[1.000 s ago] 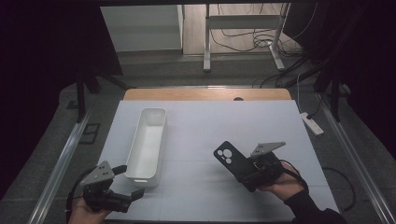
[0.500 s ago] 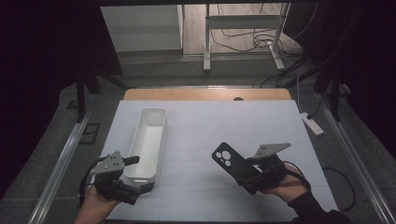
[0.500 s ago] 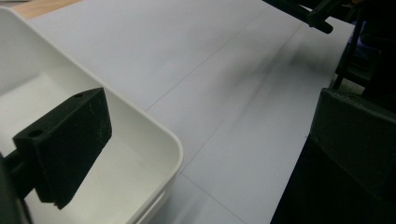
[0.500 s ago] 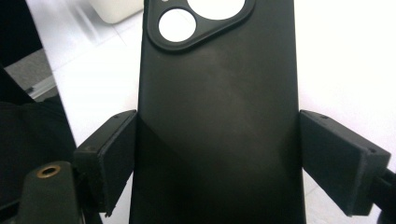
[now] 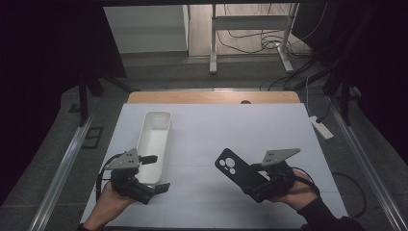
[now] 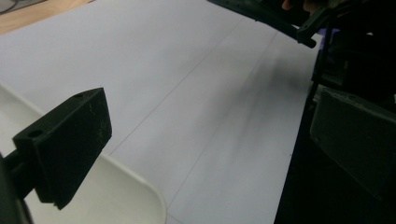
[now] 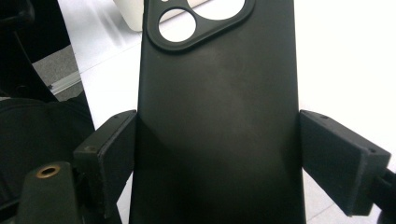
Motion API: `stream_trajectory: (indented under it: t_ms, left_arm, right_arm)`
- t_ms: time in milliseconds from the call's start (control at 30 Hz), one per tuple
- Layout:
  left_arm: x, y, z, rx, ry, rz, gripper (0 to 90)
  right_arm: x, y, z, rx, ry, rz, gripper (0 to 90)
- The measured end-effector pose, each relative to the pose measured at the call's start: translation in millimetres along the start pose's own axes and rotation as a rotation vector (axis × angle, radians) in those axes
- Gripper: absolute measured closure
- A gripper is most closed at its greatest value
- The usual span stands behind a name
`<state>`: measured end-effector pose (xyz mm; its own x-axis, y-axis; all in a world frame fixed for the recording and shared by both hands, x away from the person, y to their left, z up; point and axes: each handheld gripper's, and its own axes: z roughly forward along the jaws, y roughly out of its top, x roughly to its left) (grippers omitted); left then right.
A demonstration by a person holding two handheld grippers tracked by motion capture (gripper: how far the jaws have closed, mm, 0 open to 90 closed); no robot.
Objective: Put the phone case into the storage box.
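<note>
Phone case (image 5: 237,169) pinched in right tool (image 5: 257,184); left tool (image 5: 156,173), spread, straddles white tray (image 5: 155,139) end near table's (image 5: 269,125) front-left corner.

It looked like a lab or recording room: a white-covered desk (image 5: 269,130) stood between dark curtains (image 5: 43,72), with loose cables (image 5: 255,41) on the floor, a power strip (image 5: 321,127) and a metal-framed stand (image 5: 250,21) behind.

White bench (image 5: 269,130) with wooden far edge (image 5: 211,97), grey floor (image 5: 159,72) beyond; metal table legs (image 5: 212,38) and tangled cables (image 5: 250,41) farther back, power strip (image 5: 321,128) at right, dark surroundings, metal rails (image 5: 60,175) alongside
</note>
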<state>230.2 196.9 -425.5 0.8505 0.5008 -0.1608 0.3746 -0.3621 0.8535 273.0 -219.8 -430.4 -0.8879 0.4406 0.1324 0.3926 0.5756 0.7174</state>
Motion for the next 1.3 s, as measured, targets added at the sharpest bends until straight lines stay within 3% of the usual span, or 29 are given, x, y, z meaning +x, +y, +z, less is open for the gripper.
stream_trajectory:
  t_ms: [867, 1300]
  left_arm:
    - [-1.0, 21.1, 48.6, -0.016, -0.169, 0.087, 0.0]
    - [0.2, 27.0, 64.5, -0.006, -0.224, 0.13, 0.0]
  right_arm:
    - [20.3, 12.8, 11.7, -0.034, 0.107, -0.077, 15.2]
    - [29.2, 17.6, 16.5, -0.053, 0.168, -0.108, 15.2]
